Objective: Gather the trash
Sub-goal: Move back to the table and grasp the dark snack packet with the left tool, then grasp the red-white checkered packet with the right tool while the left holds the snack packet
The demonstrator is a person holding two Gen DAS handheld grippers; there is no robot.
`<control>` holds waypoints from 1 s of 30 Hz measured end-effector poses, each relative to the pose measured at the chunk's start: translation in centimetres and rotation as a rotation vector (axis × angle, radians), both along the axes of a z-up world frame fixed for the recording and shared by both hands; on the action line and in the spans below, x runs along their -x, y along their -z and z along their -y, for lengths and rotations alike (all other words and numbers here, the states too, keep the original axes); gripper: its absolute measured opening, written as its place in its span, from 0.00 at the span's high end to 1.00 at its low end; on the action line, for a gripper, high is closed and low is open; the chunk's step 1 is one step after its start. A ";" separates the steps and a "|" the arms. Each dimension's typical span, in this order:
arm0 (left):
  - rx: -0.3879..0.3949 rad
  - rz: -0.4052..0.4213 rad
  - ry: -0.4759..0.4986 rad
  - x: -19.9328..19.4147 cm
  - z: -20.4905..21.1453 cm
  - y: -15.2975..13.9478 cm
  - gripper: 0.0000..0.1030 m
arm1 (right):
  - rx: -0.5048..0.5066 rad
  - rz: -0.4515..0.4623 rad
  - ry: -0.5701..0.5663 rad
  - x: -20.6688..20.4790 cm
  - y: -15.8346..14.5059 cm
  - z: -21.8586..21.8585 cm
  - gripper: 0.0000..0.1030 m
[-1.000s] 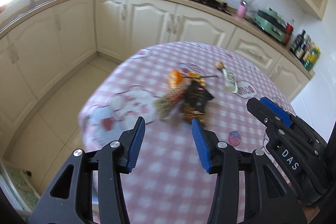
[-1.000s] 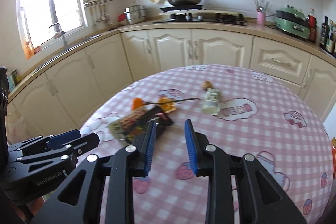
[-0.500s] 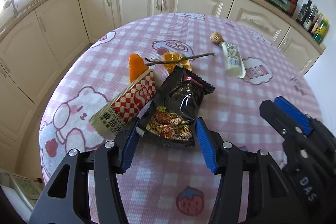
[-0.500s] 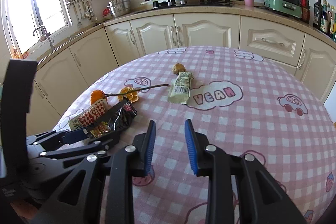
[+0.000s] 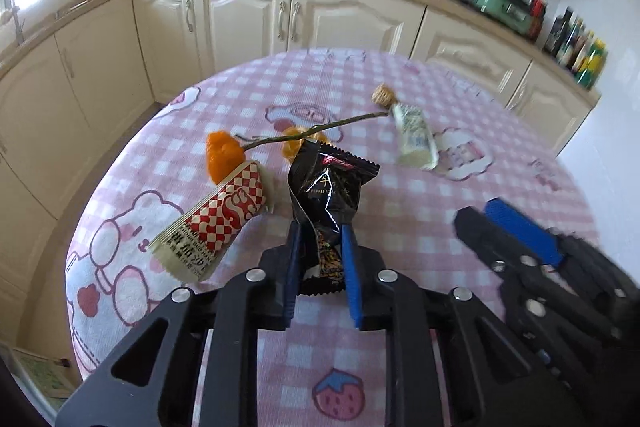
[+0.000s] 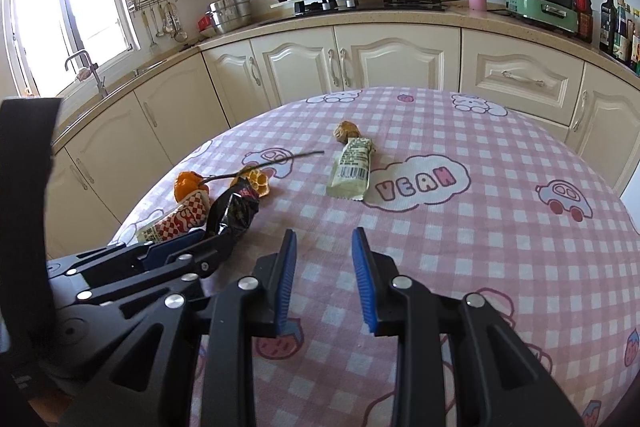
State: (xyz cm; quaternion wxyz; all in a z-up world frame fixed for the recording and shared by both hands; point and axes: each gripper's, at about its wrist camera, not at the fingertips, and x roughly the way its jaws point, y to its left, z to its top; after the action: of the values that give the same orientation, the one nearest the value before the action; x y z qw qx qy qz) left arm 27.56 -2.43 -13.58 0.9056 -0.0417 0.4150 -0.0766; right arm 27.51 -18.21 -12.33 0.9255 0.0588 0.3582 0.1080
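Left gripper (image 5: 320, 247): fingers closing on the black snack wrapper (image 5: 328, 195), its lower end pinched between the blue pads, upper end crumpled and sticking up. Wrapper sits on the pink checked counter (image 5: 400, 227). Just left of it: red-checked packet (image 5: 216, 223), its far end touching an orange peel (image 5: 222, 155). A thin twig (image 5: 312, 129) lies behind the wrapper, over a second peel piece (partly hidden). Farther back: pale wrapper (image 6: 352, 167) with a walnut (image 6: 345, 131) touching its far end. Right gripper (image 6: 324, 279): fingers apart, nothing between them, over bare cloth, path to the pale wrapper unobstructed.
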 end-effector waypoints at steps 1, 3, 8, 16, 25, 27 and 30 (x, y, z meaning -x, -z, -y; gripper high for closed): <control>0.024 0.017 -0.007 0.6 -0.6 -0.6 0.83 | -0.001 0.004 -0.002 0.1 -0.2 -0.1 0.73; 0.069 0.057 -0.013 1.8 -1.9 -1.7 0.83 | -0.002 0.011 -0.007 0.4 -0.5 -0.7 0.73; 0.148 0.099 -0.036 4.5 -5.7 -3.5 0.83 | -0.007 0.013 -0.053 0.9 -1.1 -3.4 0.73; 0.135 0.133 -0.176 6.4 -11.2 -3.9 0.83 | -0.052 -0.030 -0.127 0.8 -0.5 -8.8 0.72; 0.099 0.127 -0.293 6.1 -15.9 -2.8 0.83 | -0.104 -0.076 -0.100 -1.1 0.4 -13.8 0.57; 0.106 0.119 -0.291 5.9 -16.4 -2.4 0.83 | -0.069 -0.087 -0.059 -1.8 0.8 -14.3 0.55; 0.108 0.108 -0.286 5.5 -16.7 -1.8 0.83 | -0.079 -0.131 -0.039 -2.7 2.0 -14.2 0.55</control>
State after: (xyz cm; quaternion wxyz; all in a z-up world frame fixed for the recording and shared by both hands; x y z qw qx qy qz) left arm 22.02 14.31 -11.74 0.9247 -0.1447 0.3509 0.0289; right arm 30.25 -4.00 -14.31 0.8948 0.0953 0.4144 0.1363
